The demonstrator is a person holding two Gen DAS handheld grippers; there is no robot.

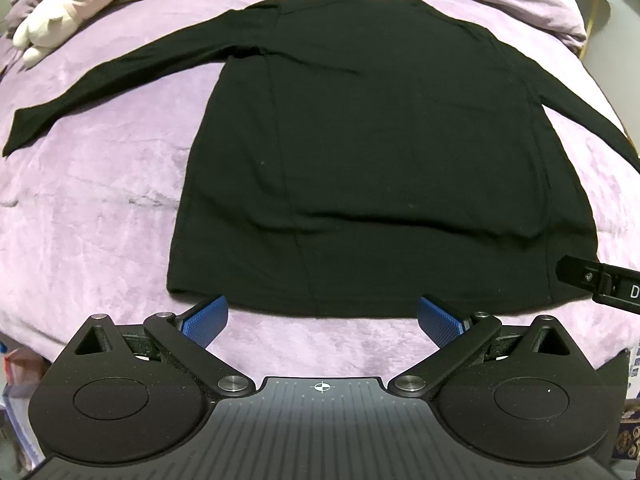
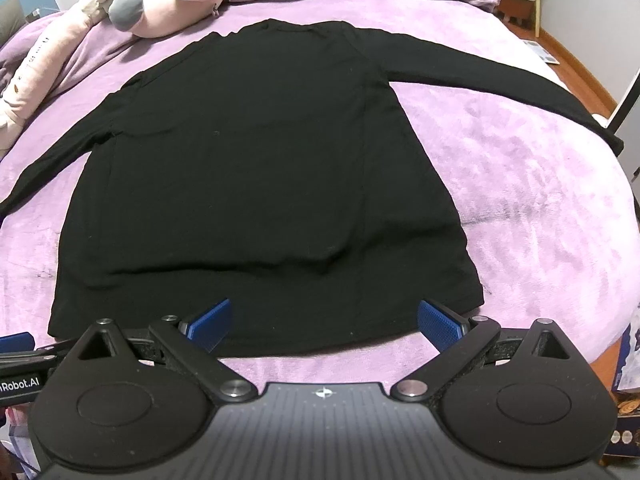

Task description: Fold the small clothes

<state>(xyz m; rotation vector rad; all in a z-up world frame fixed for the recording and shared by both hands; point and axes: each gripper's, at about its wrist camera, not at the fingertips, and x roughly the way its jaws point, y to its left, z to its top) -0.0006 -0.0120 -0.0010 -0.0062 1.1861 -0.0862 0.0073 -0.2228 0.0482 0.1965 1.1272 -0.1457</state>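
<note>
A black long-sleeved shirt (image 1: 360, 152) lies flat on the purple blanket, hem toward me, both sleeves spread out to the sides. It also shows in the right wrist view (image 2: 256, 168). My left gripper (image 1: 322, 322) is open and empty, just short of the hem near its left half. My right gripper (image 2: 324, 326) is open and empty, its blue fingers (image 2: 438, 322) at the hem near the right corner. Part of the right gripper shows at the right edge of the left wrist view (image 1: 600, 286).
The purple blanket (image 1: 100, 220) covers the bed. A pale plush toy (image 1: 60, 12) lies at the far left, seen pink with grey feet in the right wrist view (image 2: 160, 0). The bed's right edge and wooden floor (image 2: 576, 64) lie beyond the right sleeve.
</note>
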